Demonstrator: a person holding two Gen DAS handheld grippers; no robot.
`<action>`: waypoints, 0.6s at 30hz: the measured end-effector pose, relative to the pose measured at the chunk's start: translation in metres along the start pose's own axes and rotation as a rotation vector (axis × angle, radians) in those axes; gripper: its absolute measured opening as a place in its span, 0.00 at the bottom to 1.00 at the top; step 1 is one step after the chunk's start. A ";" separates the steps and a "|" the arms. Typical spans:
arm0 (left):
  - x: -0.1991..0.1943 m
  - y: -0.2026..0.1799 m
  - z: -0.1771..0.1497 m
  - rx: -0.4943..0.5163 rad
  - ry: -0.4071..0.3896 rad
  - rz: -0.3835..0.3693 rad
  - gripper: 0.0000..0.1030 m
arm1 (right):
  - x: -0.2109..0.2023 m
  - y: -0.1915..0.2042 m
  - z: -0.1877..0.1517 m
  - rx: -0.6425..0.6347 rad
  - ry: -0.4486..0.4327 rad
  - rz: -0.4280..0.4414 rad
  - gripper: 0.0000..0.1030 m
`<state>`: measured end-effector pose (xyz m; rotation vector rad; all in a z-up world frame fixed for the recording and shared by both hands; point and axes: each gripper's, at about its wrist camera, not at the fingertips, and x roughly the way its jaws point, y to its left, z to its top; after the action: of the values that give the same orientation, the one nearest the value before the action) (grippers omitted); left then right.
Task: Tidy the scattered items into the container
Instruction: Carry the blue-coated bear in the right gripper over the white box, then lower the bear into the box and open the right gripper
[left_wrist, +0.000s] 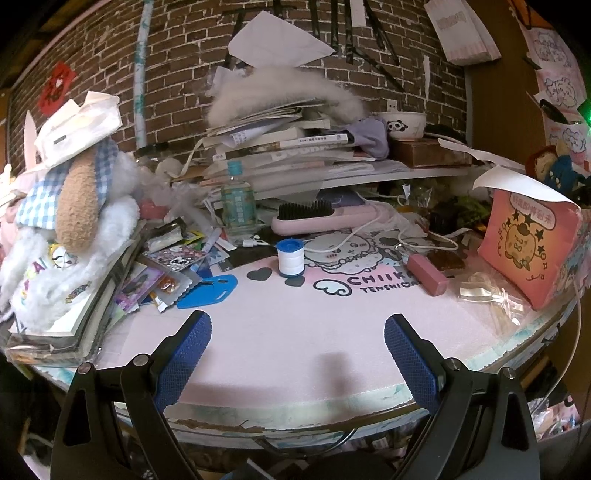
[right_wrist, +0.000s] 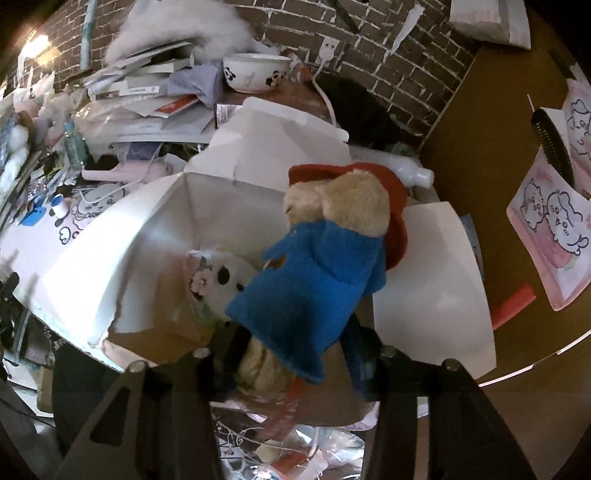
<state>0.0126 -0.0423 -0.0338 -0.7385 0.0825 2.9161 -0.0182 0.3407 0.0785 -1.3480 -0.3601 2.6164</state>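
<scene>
My left gripper (left_wrist: 297, 350) is open and empty, low over the front of the pink desk mat (left_wrist: 280, 332). A white and blue tape roll (left_wrist: 290, 257), a pink block (left_wrist: 426, 273) and a blue tag (left_wrist: 208, 291) lie on the mat beyond it. My right gripper (right_wrist: 291, 354) is shut on a plush bear (right_wrist: 317, 258) with a blue coat and red hat, held over the open white-flapped box (right_wrist: 155, 243). A white plush toy (right_wrist: 218, 280) lies inside the box. The same box (left_wrist: 528, 243) shows pink at the right in the left wrist view.
A large white plush dog (left_wrist: 74, 236) sits on books at the left. Scattered cards (left_wrist: 166, 266), a bottle (left_wrist: 238, 203) and a pink hairbrush (left_wrist: 321, 218) lie behind. Stacked books (left_wrist: 288, 147) and a panda bowl (left_wrist: 402, 123) fill the back. Clear wrappers (left_wrist: 491, 295) lie near the box.
</scene>
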 end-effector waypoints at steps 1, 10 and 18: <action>0.000 0.001 0.000 -0.002 -0.001 0.000 0.91 | 0.000 0.001 -0.001 -0.002 0.001 -0.004 0.47; -0.001 0.001 0.000 0.001 -0.002 -0.003 0.91 | -0.008 0.001 -0.005 -0.004 -0.038 -0.065 0.74; -0.003 0.000 0.001 0.002 -0.005 -0.003 0.91 | -0.022 -0.001 -0.003 0.012 -0.098 -0.098 0.76</action>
<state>0.0151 -0.0423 -0.0316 -0.7297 0.0830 2.9142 -0.0029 0.3365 0.0943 -1.1707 -0.4134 2.6051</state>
